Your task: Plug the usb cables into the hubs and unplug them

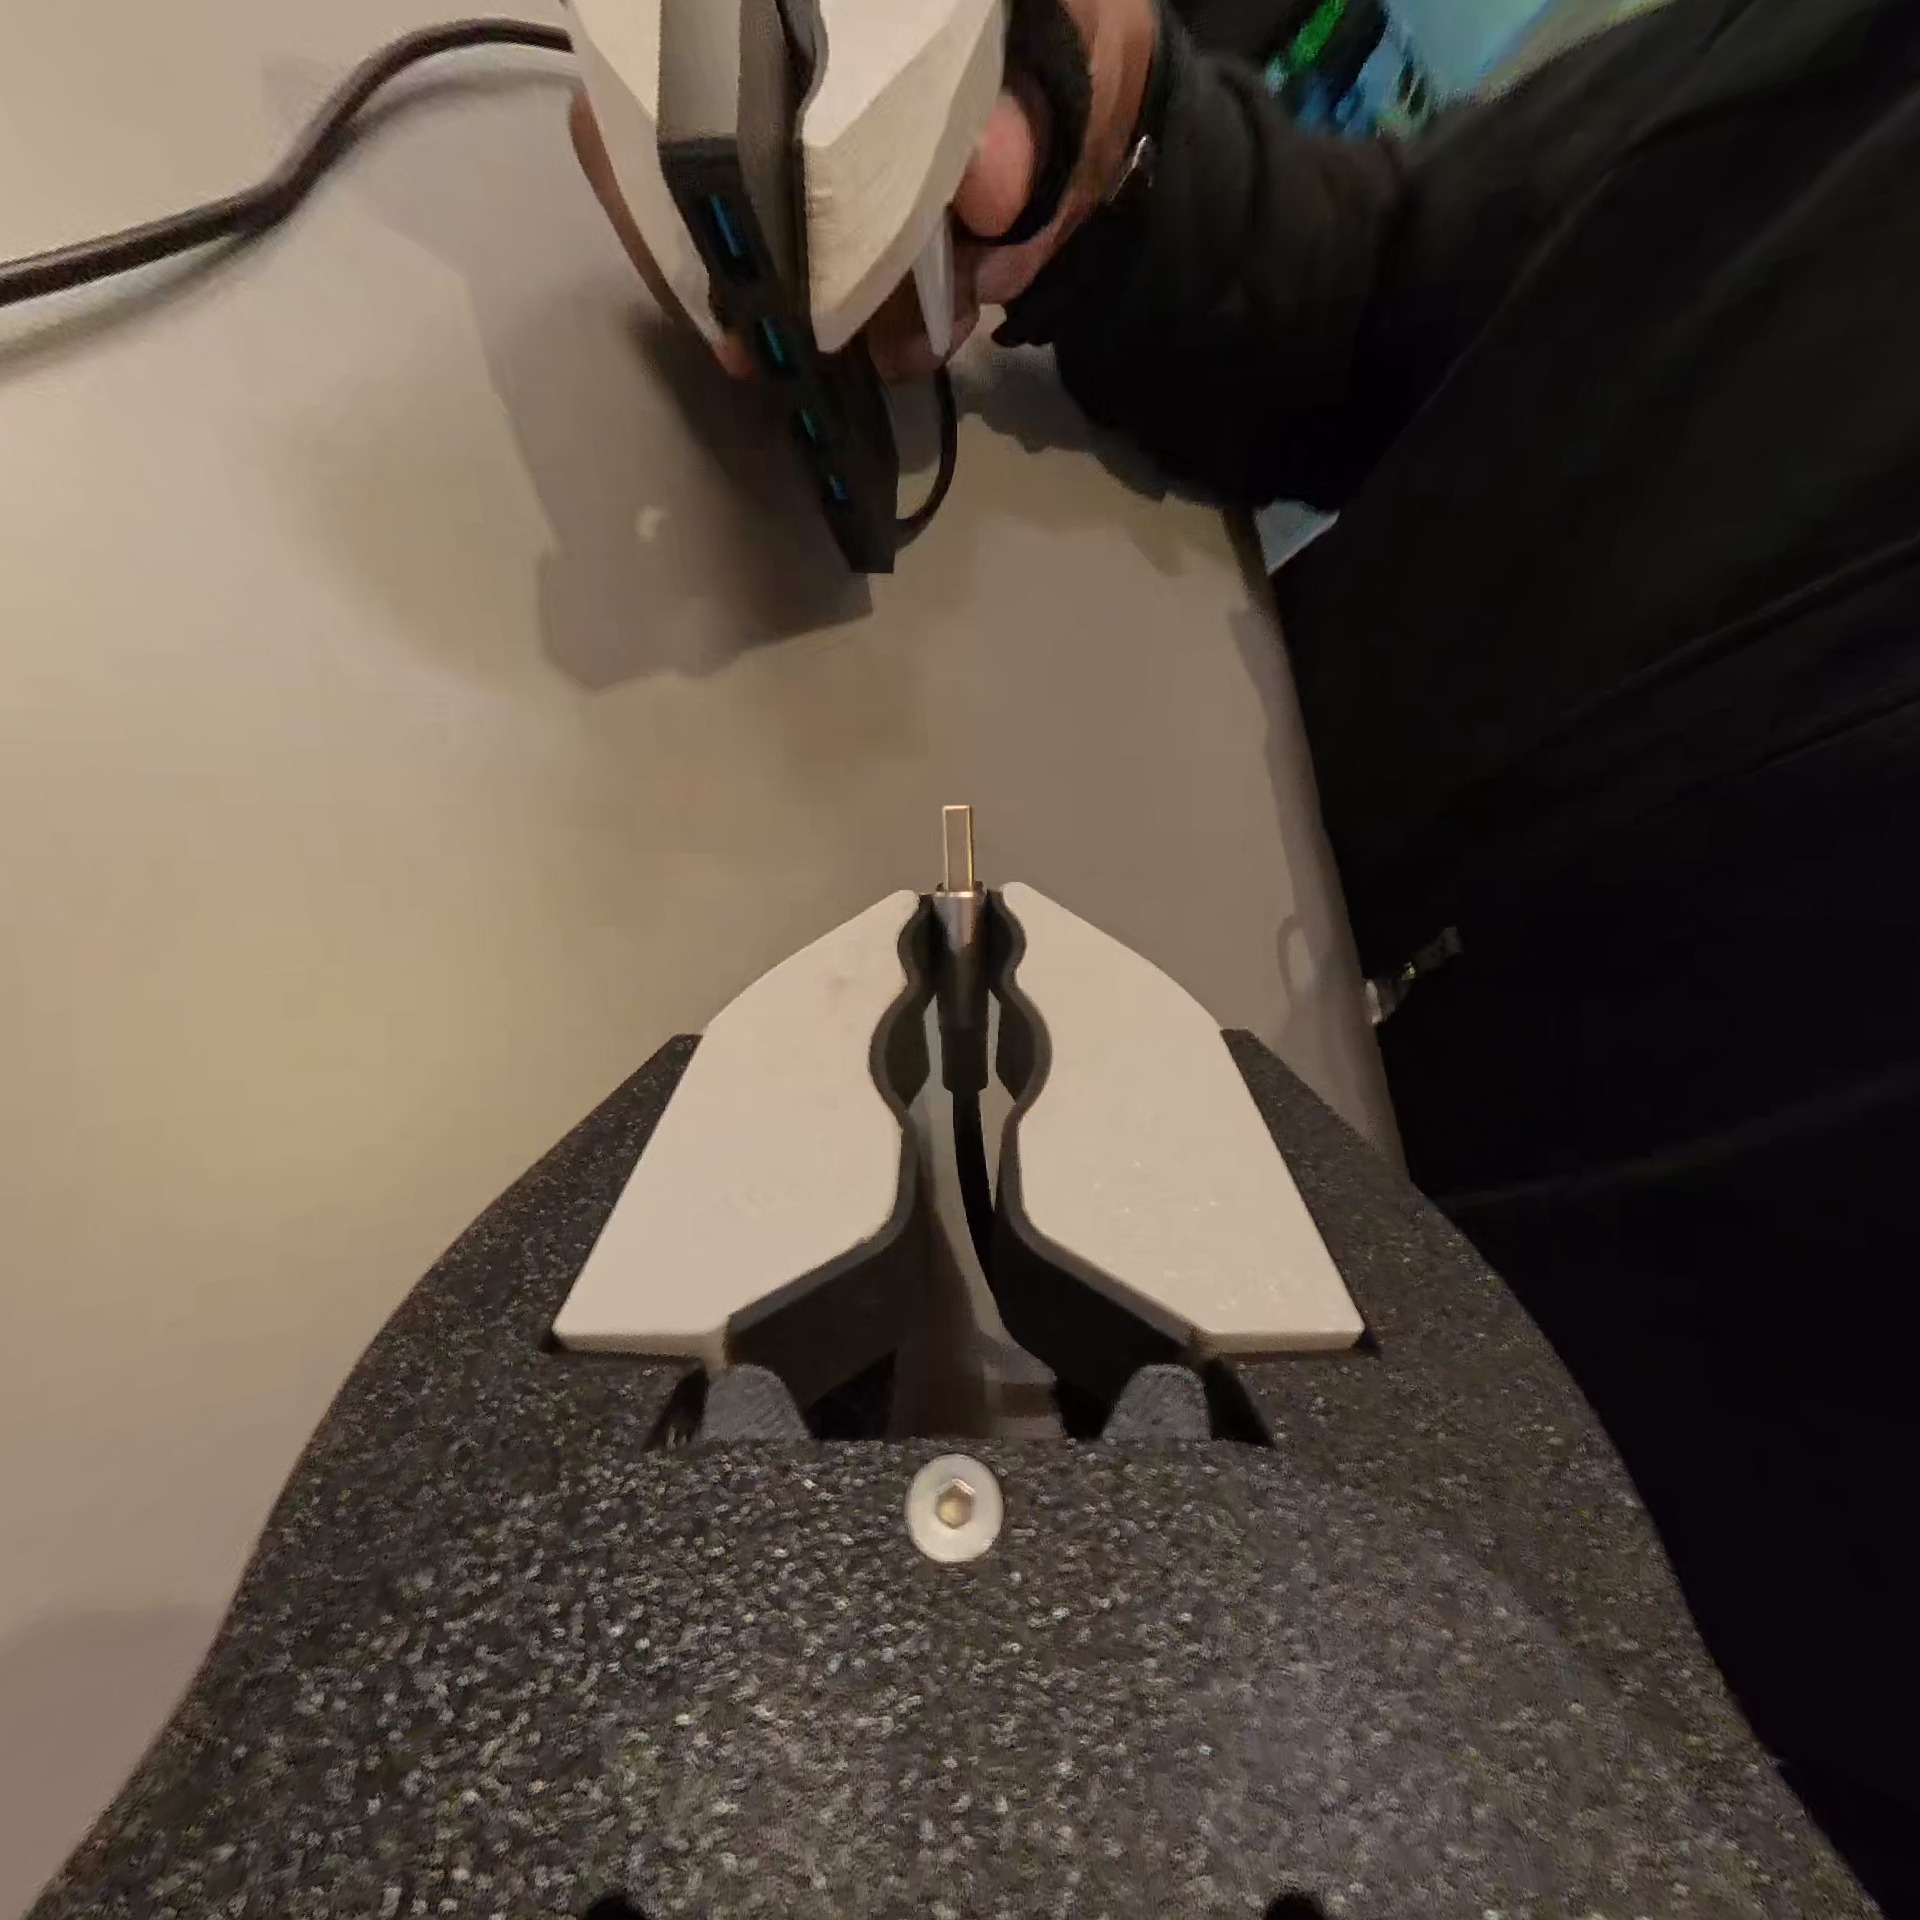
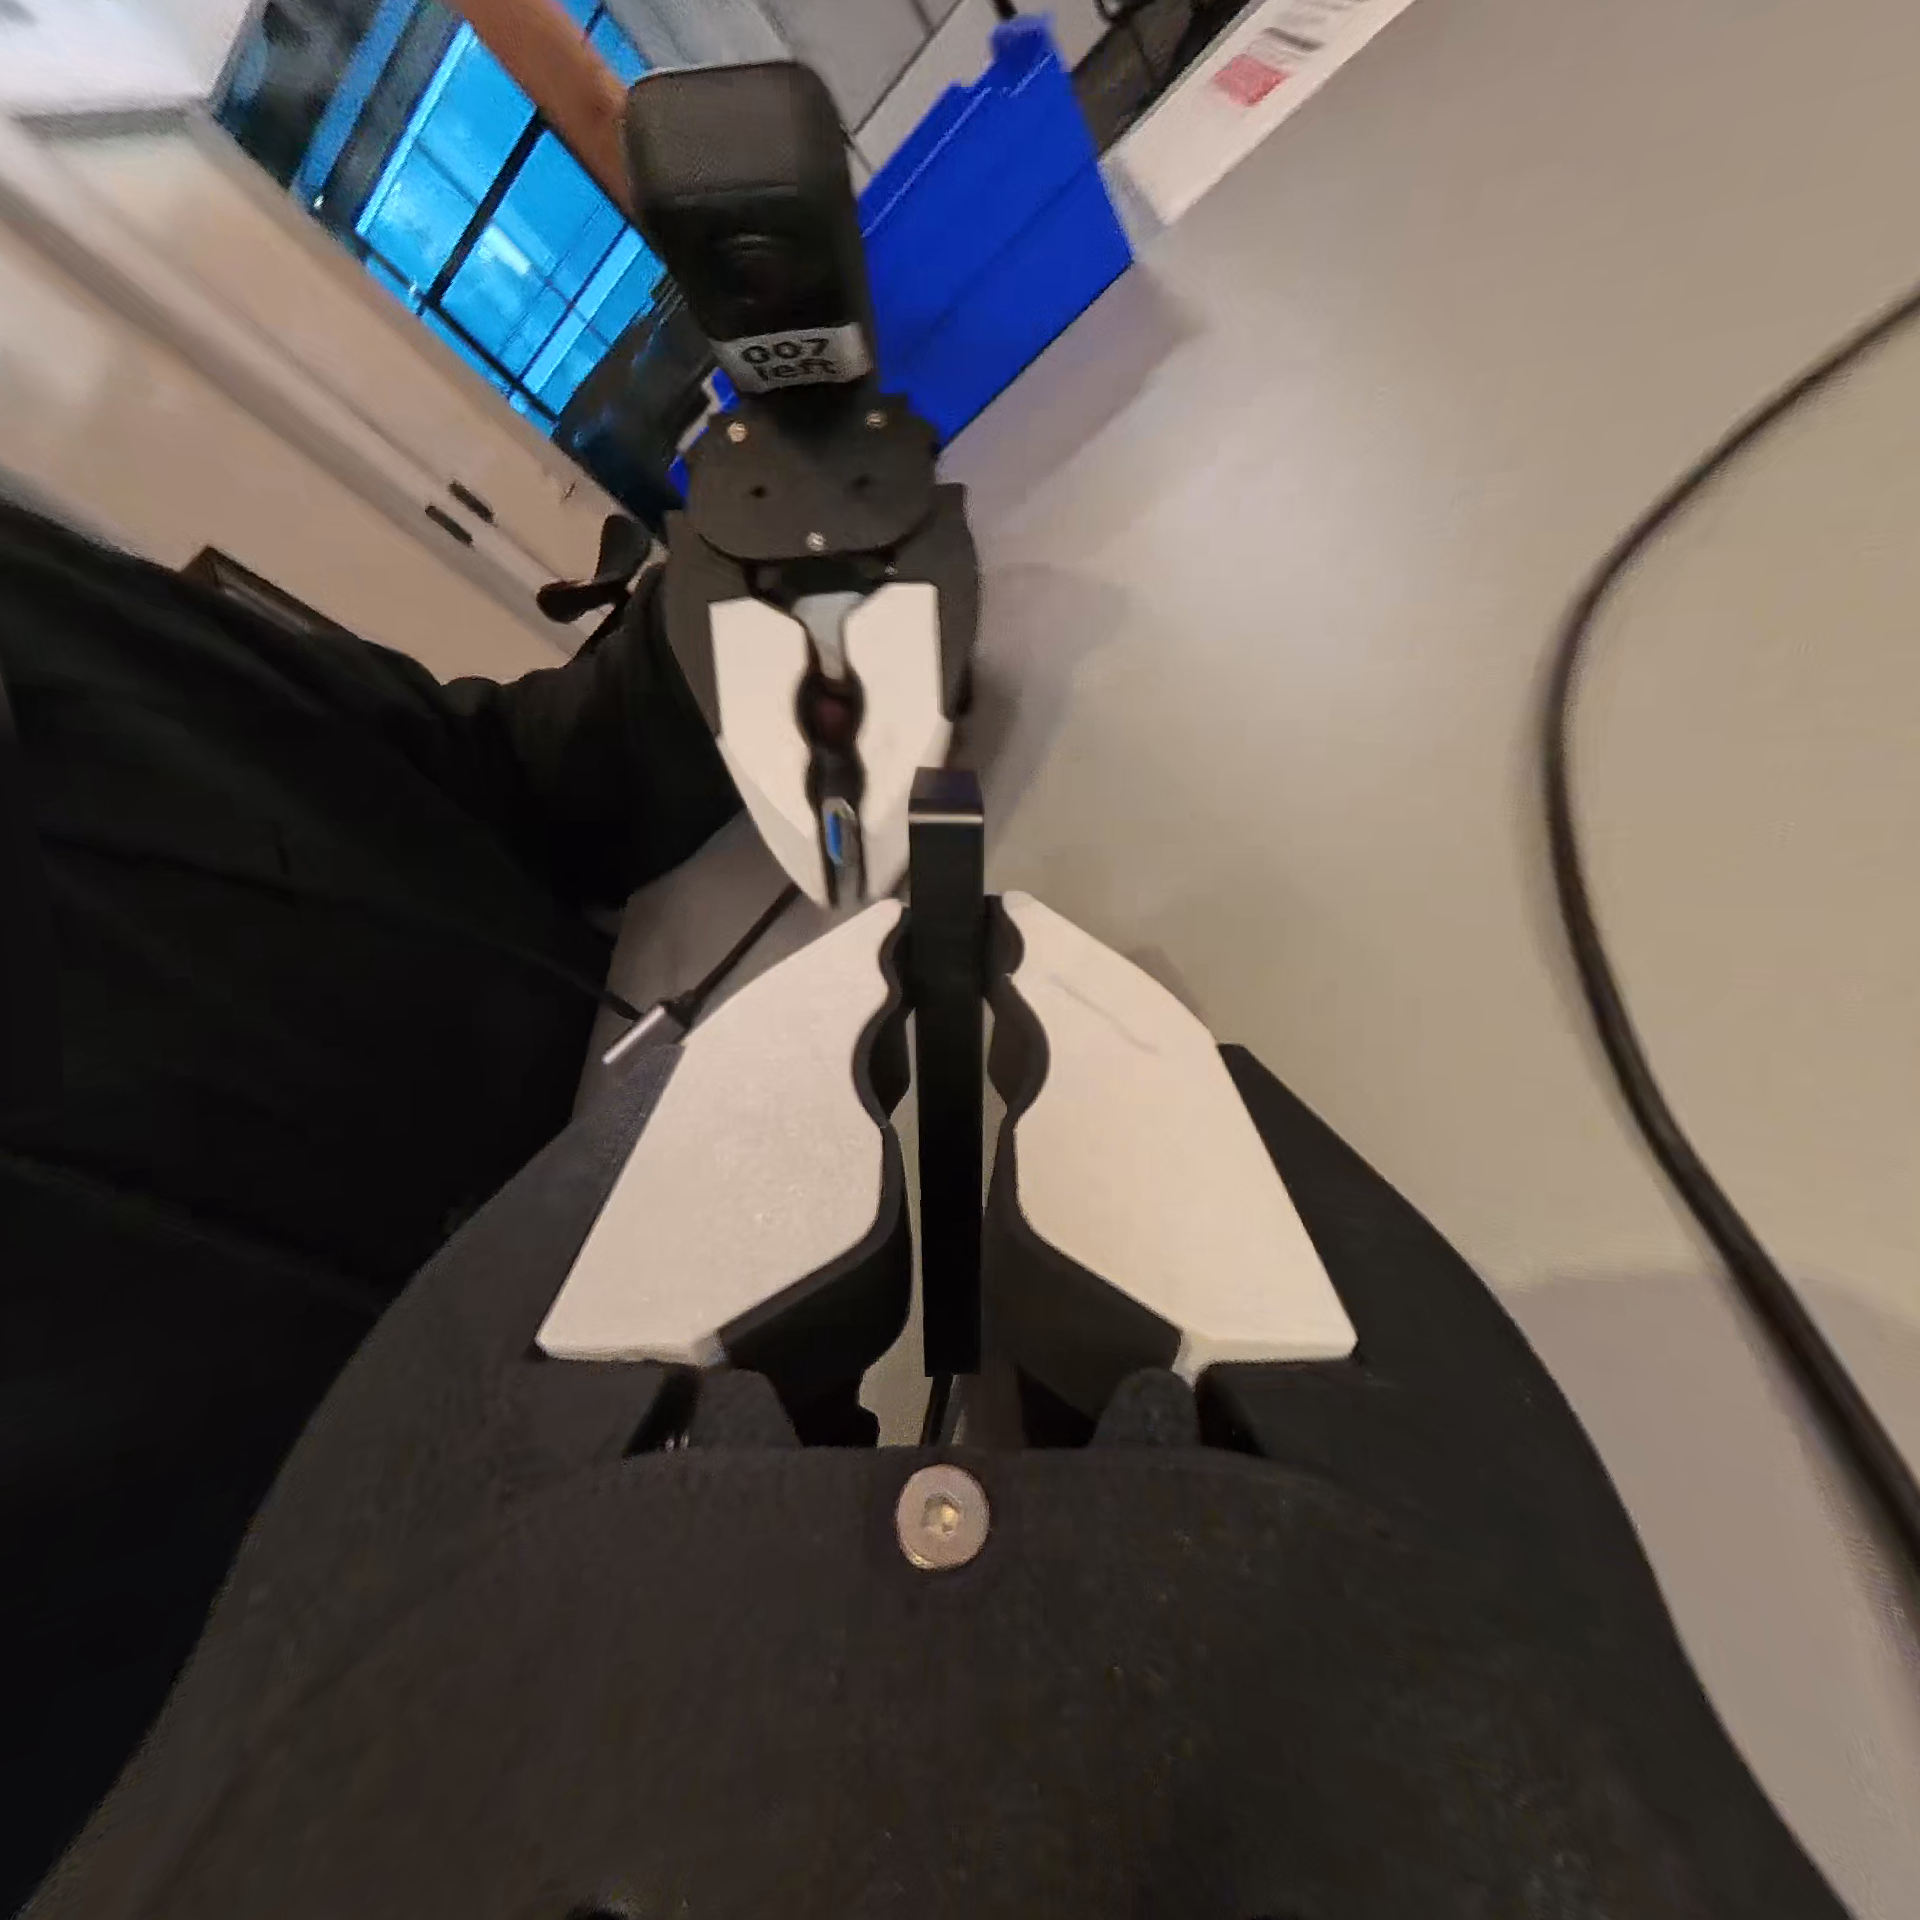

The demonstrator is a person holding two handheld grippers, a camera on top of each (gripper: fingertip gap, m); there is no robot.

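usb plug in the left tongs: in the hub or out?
Out. The USB plug juts bare from the shut left tongs, its metal tip clear of the hub clamped in the right tongs.

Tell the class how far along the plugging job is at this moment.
Done: the left gripper is shut on the USB plug, and the right gripper is shut on the black hub. In hand: plug and hub are lifted and apart, the hub's blue ports showing empty. Left: inserting the plug, then unplugging it.
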